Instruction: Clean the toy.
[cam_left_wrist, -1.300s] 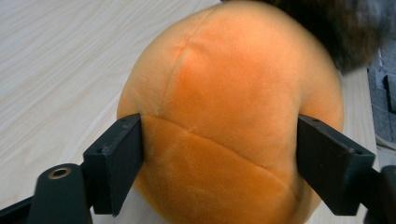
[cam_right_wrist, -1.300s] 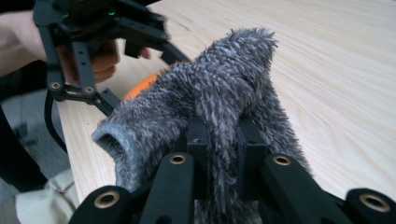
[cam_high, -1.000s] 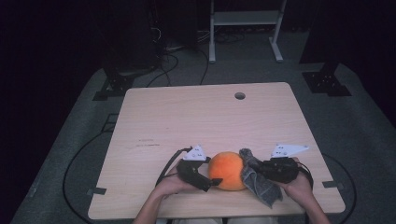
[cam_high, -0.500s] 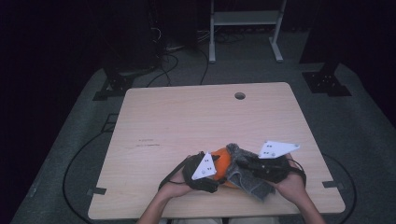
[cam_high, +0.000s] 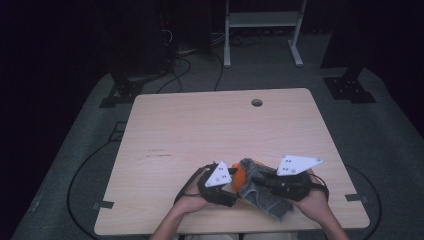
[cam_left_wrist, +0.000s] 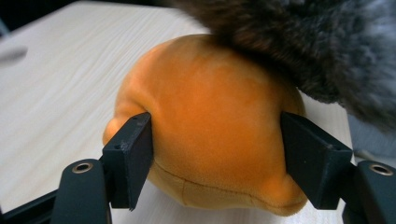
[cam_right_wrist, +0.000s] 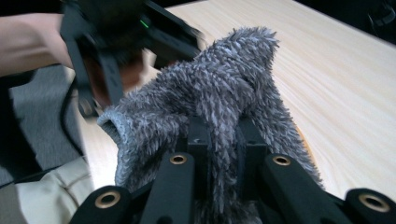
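Moved: fuzzy grey cloth (cam_high: 260, 192) now draped over orange plush ball (cam_left_wrist: 210, 130) (near table (cam_high: 200, 130) front edge)
Left gripper (cam_left_wrist: 217, 158): jaws clamping ball's sides
Right gripper (cam_right_wrist: 219, 140): closed on cloth, above ball

Orange plush (cam_left_wrist: 210, 140) top hidden under blurred grey fuzzy cloth (cam_left_wrist: 299, 42)

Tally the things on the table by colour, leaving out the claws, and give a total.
Orange: 1, the plush ball, gripped on both sides by the left claw.
Grey: 1, the fuzzy cloth, pinched in the right claw and draped over the ball.
Total: 2, both at the near edge of the table.
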